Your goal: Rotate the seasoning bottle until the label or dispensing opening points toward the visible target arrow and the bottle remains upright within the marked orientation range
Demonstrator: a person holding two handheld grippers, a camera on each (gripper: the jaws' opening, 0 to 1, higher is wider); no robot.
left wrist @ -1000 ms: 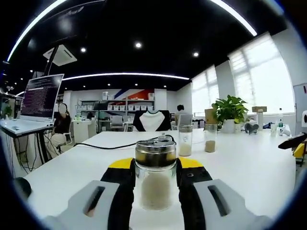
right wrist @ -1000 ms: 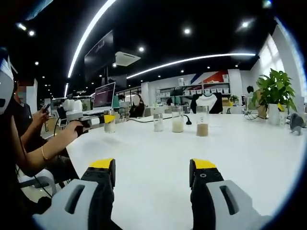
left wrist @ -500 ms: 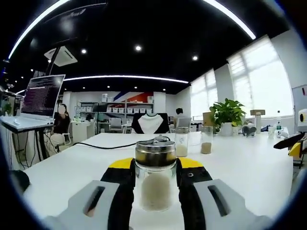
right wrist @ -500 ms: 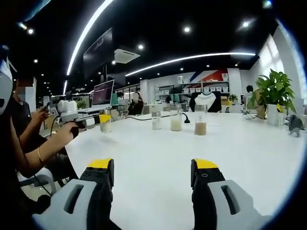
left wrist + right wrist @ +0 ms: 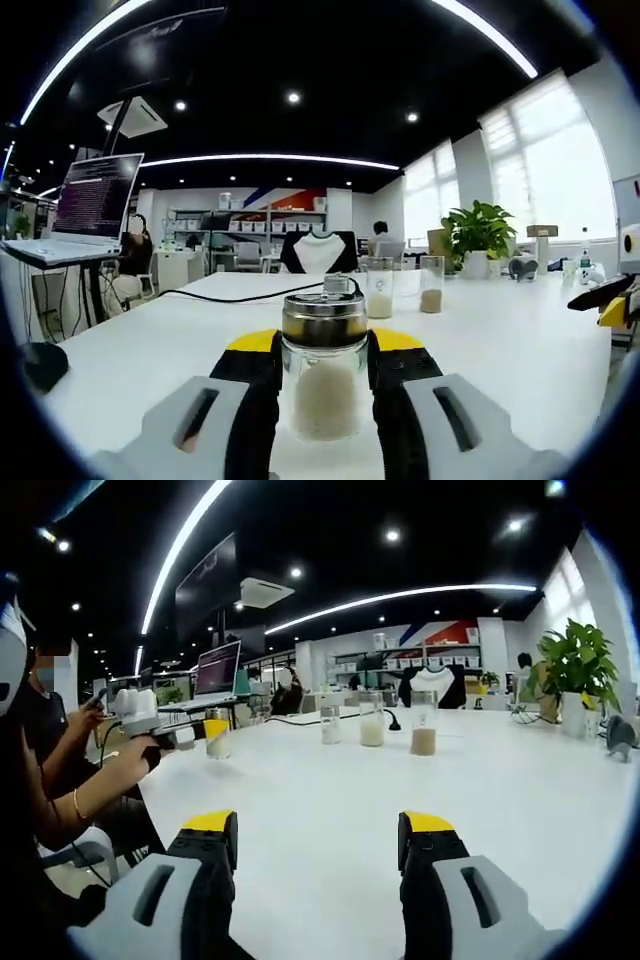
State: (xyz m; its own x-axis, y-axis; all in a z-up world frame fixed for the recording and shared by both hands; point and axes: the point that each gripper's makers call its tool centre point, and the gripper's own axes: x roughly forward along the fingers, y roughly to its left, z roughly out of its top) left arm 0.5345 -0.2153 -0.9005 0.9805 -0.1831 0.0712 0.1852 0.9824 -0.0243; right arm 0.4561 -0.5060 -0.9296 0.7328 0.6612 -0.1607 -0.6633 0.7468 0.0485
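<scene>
A glass seasoning bottle (image 5: pixel 322 372) with a metal lid and pale powder inside stands upright between the yellow-tipped jaws of my left gripper (image 5: pixel 322 340), which is shut on it above the white table (image 5: pixel 520 350). In the right gripper view, the same left gripper (image 5: pixel 150 725) is at the left, held by a hand, with the seasoning bottle (image 5: pixel 216 738) in it. My right gripper (image 5: pixel 315 825) is open over bare table, nothing between its jaws. Part of the right gripper (image 5: pixel 610 298) shows at the right edge of the left gripper view.
Three more glass bottles (image 5: pixel 372 721) stand in a row mid-table, two of them ahead of the left gripper (image 5: pixel 380 289). A black cable (image 5: pixel 230 295) runs across the table. A potted plant (image 5: pixel 575 670) is at the right, a laptop (image 5: pixel 95 200) at the left. A seated person (image 5: pixel 50 770) is beside the table.
Both views have drifted slightly with the hands. The seasoning bottle stays upright in the left jaws and the right jaws stay open.
</scene>
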